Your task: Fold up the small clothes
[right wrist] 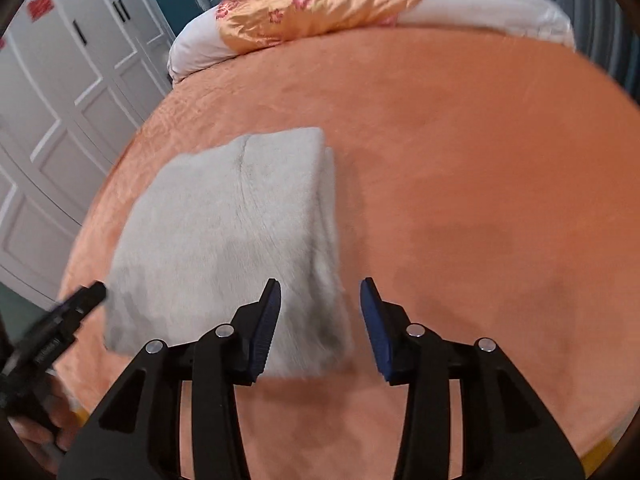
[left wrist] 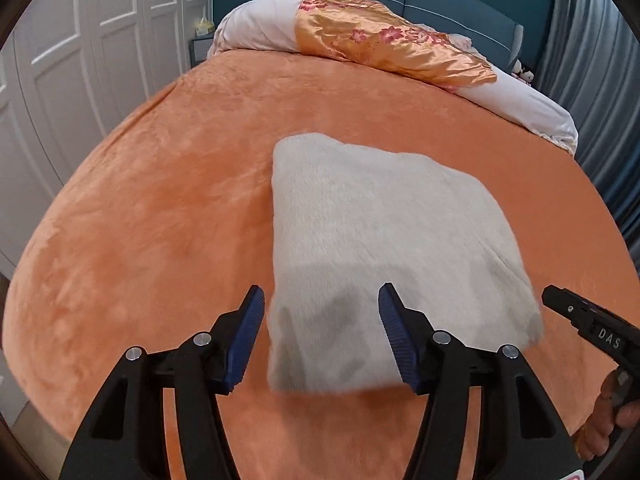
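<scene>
Orange plush bed (left wrist: 160, 208) carries the grey garment (left wrist: 384, 248), folded into a thick soft square near its front edge. Both the left gripper (left wrist: 320, 328) and the right gripper (right wrist: 320, 320) hover over it with jaws apart, holding nothing. It looks light, fluffy and limp, so I would take it at a folded edge.

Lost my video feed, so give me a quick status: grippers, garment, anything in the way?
Left gripper open, right gripper open, nothing held. Grey fleece garment lies folded on the orange bedspread. Nothing in the way.
</scene>
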Motion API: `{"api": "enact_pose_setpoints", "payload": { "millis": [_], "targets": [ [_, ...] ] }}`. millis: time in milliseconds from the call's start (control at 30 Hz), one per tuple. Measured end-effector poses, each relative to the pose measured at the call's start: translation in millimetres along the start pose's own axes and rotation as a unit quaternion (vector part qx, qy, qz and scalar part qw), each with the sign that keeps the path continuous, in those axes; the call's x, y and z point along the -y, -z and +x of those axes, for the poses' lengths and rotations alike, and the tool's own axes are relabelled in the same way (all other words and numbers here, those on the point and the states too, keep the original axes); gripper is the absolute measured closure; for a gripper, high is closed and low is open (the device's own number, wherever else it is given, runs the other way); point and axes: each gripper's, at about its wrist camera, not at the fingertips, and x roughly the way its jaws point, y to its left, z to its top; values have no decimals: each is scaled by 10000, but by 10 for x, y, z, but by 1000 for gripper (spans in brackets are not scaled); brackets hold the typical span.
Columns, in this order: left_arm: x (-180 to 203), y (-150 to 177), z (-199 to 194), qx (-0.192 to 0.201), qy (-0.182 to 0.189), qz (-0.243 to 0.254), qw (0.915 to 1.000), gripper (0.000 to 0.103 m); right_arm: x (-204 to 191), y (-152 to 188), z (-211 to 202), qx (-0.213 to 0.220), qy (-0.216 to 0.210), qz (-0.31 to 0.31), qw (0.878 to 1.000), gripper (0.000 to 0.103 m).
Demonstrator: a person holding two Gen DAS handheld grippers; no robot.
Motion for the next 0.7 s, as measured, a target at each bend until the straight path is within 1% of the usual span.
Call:
{"api": "enact_pose_setpoints", "payload": {
  "millis": [67,133,167,200,267,300,367,433,500,600,700],
  "targets": [
    [73,76,-93,6,-99,60,9999,44,28,119,-162,118,165,-60,9998,63],
    [151,141,-143,-19,-165,107,9998,35,18,244,-299,197,297,-110,9993,63],
    [186,175,-168,2,-198,108,9997,34,-14,288,-314,194,331,-131,9992,62],
    [219,198,-176,-5,-227,113,9997,33,-48,259,-287,180,369,-147,9991,59],
    [265,259,-190,-52,-273,124,9995,33,-66,359,-314,169,463,-219,9985,57],
    [281,294,-201,-79,-296,128,9994,33,-111,352,-294,168,492,-235,9984,55],
    [307,359,-238,-75,-371,135,9992,33,-131,444,-314,160,535,-221,9982,49],
    [322,417,-281,-48,-441,151,9989,32,-155,498,-323,164,525,-202,9983,48],
    [337,482,-319,-18,-546,162,9984,30,-177,568,-349,215,593,-231,9977,42],
    [346,573,-345,14,-637,177,9978,29,-234,667,-365,306,733,-340,9963,38],
    [351,671,-322,-41,-712,178,9973,29,-253,767,-368,302,845,-412,9951,36]
  ]
}}
